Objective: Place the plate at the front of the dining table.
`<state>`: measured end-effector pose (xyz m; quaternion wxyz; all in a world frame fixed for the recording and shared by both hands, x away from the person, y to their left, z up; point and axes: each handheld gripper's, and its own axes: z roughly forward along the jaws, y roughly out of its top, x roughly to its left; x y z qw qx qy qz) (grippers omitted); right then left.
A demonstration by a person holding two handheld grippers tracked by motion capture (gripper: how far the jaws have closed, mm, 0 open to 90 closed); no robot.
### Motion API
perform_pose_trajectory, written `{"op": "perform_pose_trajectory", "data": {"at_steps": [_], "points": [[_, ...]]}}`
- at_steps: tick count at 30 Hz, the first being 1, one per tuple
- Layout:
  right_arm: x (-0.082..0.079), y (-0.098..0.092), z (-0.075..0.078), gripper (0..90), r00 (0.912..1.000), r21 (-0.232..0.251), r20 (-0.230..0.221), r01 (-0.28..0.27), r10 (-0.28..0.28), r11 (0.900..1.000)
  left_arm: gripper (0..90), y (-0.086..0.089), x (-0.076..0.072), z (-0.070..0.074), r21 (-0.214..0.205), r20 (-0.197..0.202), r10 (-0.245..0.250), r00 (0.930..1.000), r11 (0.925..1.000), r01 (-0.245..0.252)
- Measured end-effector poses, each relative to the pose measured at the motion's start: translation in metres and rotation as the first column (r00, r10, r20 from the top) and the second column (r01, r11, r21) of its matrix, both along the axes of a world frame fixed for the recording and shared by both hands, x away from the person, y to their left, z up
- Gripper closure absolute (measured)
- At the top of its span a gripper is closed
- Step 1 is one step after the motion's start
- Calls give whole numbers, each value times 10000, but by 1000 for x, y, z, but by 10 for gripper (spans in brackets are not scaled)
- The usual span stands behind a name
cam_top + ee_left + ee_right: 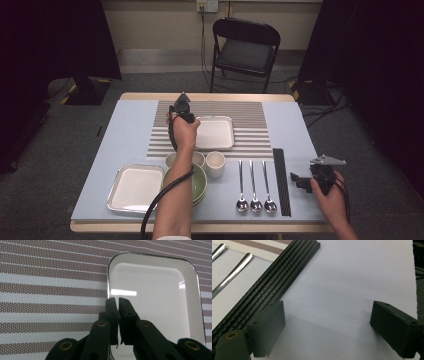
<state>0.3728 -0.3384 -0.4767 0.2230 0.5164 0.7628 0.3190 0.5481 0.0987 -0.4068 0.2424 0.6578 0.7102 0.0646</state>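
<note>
**First:** Over the striped mat [250,112], at the left rim of the far tray [155,302], our left gripper [117,301] is clenched. The jaws are nearly together, and as far as we can tell the thin rim is pinched between them.

**Second:** And the far tray lies flat on the mat, near its middle. So we judge the step in hand to be setting it there and letting go?

**First:** That's our reading. To do it well, we should open the jaws fully before lifting, so the rim doesn't snag and drag the tray askew. Then we draw straight up and back.

**Second:** What about our right gripper [328,315]?

**First:** It is released, with the jaws wide apart and nothing between them. It rests low over the bare blue cloth [352,272] at the right edge of the table, just beside the black chopsticks [281,180].

**Second:** What else do we have to watch?

**First:** Two cups [215,162] stand just behind the green bowl [200,182], right under our left forearm. A careless pull back could knock them. The near tray [135,187] sits left of the bowl, and three spoons [255,190] lie between the cups and the chopsticks.

**Second:** Then nothing blocks the far tray itself.

**First:** No, but the cable trailing from our left gripper passes over the bowl, so we should keep it lifted.
</note>
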Motion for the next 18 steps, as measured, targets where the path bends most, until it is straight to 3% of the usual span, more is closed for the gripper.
{"op": "perform_pose_trajectory", "data": {"at_steps": [4,7,10,11,16,18], "points": [[0,0,0,118,10000,4,-2,6,-6,10000,840,0,0,3,-10,73,-46,10000,10000,46],[0,0,0,119,10000,5,0,0,0,10000,737,0,0,3,229,310,-365,9989,9991,358],[0,0,0,119,10000,2,9,-14,14,10000,649,0,1,-1,215,561,-690,9960,9975,679],[0,0,0,119,10000,1,3,-3,3,10000,582,1,1,-3,408,699,-922,9933,9952,895],[0,0,0,119,10000,-1,3,0,0,10000,474,2,1,-10,854,985,-1608,9821,9846,1527],[0,0,0,118,10000,-2,4,2,-2,10000,460,3,2,-13,1023,828,-1975,9768,9767,1888]]}}
